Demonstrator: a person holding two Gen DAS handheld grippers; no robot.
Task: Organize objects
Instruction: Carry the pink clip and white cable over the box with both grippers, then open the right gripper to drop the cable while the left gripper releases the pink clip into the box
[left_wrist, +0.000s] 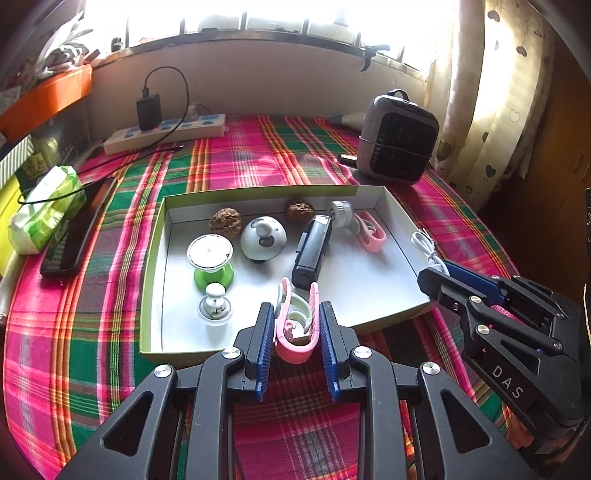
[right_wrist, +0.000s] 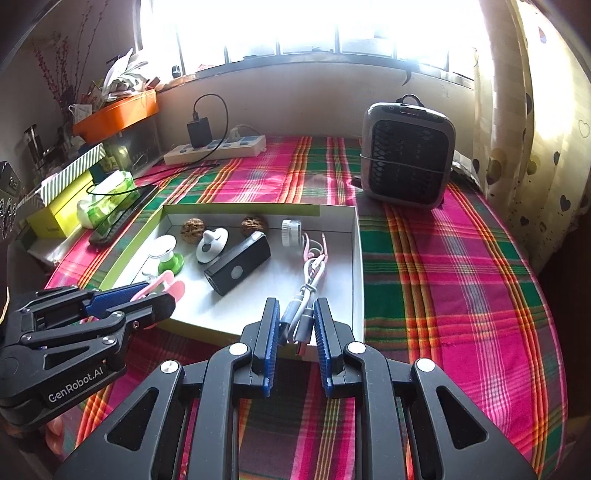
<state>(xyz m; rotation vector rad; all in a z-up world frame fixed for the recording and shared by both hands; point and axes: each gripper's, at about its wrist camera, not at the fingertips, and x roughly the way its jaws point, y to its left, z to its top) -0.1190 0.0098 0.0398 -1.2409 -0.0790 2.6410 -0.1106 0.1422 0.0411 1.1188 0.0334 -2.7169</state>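
A shallow white box (left_wrist: 397, 236) (right_wrist: 355, 258) lies on the plaid cloth. My left gripper (left_wrist: 296, 318) is shut on a pink clip (left_wrist: 295, 332) over the box's near edge; the clip also shows in the right wrist view (right_wrist: 162, 282). My right gripper (right_wrist: 295, 314) is shut on a coiled white cable (right_wrist: 304, 306) at the box's right near corner; the cable also shows in the left wrist view (left_wrist: 424, 245). Inside lie two walnuts (left_wrist: 225, 221), a green-based holder (left_wrist: 212, 264), a white dome (left_wrist: 263, 236), a black device (left_wrist: 312, 254), a white knob (left_wrist: 215, 301), a white cap (left_wrist: 341, 212) and a second pink clip (left_wrist: 369, 230).
A grey fan heater (left_wrist: 399, 138) stands at the back right. A power strip (left_wrist: 166, 134) with a black charger lies at the back. A tissue pack (left_wrist: 44, 208) and a black phone (left_wrist: 75, 232) lie at the left. Curtain hangs at the right.
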